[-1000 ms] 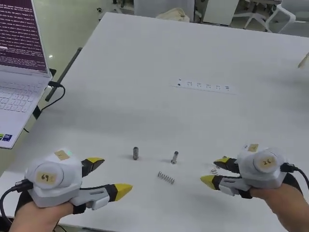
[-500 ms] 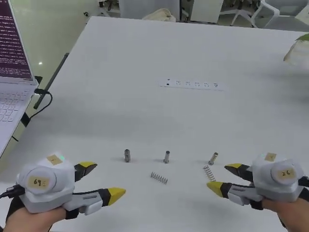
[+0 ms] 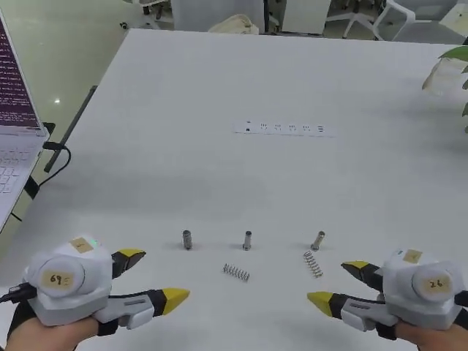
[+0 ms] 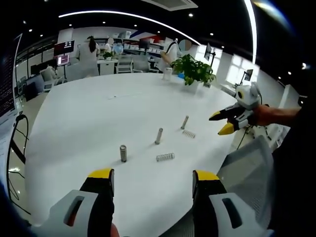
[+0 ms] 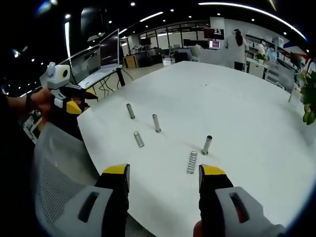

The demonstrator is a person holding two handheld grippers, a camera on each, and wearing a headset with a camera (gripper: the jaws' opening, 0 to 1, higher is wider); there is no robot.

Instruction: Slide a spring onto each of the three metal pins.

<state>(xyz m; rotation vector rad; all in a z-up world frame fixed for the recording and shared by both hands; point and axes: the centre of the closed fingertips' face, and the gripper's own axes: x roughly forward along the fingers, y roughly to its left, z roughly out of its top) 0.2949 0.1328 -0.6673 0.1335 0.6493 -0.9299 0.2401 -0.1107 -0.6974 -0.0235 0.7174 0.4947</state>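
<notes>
Three small metal pins stand in a row on the white table: the left pin (image 3: 187,240) wears a spring, the middle pin (image 3: 247,240) and right pin (image 3: 318,240) are bare. One loose spring (image 3: 235,272) lies in front of the middle pin, another spring (image 3: 313,264) just in front of the right pin. My left gripper (image 3: 153,276) is open at the near left, empty. My right gripper (image 3: 338,284) is open at the near right, a little short of the second spring (image 5: 191,162). The sprung pin (image 4: 123,153) is nearest the left gripper (image 4: 154,180).
A white power strip (image 3: 284,129) lies mid-table beyond the pins. A laptop (image 3: 13,102) and a black cable (image 3: 55,152) sit off the left edge. A potted plant (image 3: 450,66) stands at far right. The table's near edge runs just under both grippers.
My right gripper has drawn back toward the near right edge, uncovering the right pin and the spring beside it. The left gripper has hardly moved. The head camera has shifted.
</notes>
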